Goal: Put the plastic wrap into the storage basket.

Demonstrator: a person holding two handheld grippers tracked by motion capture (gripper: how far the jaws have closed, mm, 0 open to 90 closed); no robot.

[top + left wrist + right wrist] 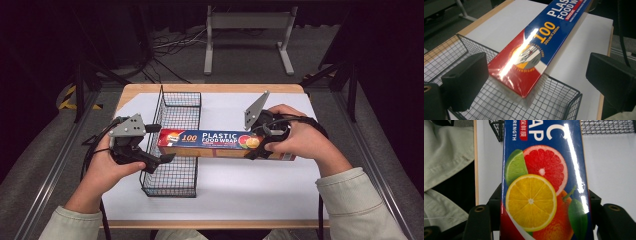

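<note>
The right gripper (263, 141) is clamped across the fruit-printed end of a long box (225, 144) of plastic food wrap; in the right gripper view its jaws press both long sides of the box (544, 182), a hold near one end that likely lets the person steer the whole length like a lever. The box hangs level above the counter (235, 185), lengthwise across it, with its far red end out over the wire basket (172, 145). The left gripper (161, 143) waits at that end with jaws apart and nothing between them; in the left gripper view the box's corner (524, 65) sits in the gap over the basket's mesh (499, 107), touching neither jaw. That open stance suggests it is ready to catch or guide the free end. The basket stands lengthwise away from the person while the box lies crosswise, so the box would probably need turning before it could drop inside.
</note>
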